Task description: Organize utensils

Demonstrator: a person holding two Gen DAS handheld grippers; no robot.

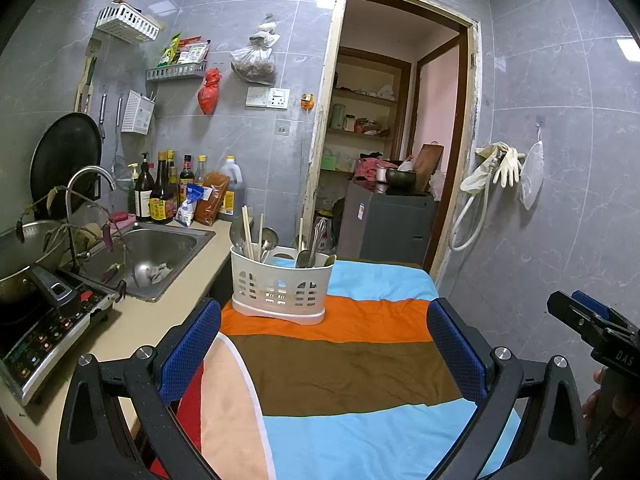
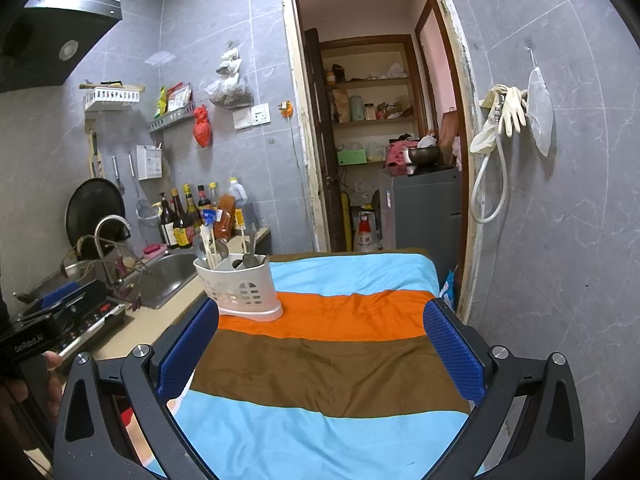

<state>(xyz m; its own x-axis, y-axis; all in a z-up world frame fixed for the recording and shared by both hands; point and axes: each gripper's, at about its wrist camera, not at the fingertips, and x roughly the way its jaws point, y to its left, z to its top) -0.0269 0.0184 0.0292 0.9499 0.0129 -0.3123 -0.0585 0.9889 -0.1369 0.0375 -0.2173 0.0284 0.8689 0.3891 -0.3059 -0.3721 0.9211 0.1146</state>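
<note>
A white slotted utensil caddy (image 1: 280, 290) stands on the orange stripe of a striped cloth (image 1: 344, 364), at its far left. It holds chopsticks (image 1: 249, 236), spoons (image 1: 267, 240) and a whisk (image 1: 317, 236). The caddy also shows in the right wrist view (image 2: 240, 286). My left gripper (image 1: 324, 344) is open and empty, held above the cloth in front of the caddy. My right gripper (image 2: 320, 348) is open and empty, above the cloth to the right of the caddy. The right gripper also shows at the right edge of the left wrist view (image 1: 588, 320).
A counter on the left holds a steel sink (image 1: 160, 256) with a tap (image 1: 86, 192), an induction cooker (image 1: 44, 332), a wok and sauce bottles (image 1: 164, 192). An open doorway (image 1: 392, 140) lies behind the cloth. Gloves and a hose (image 1: 496, 168) hang on the right wall.
</note>
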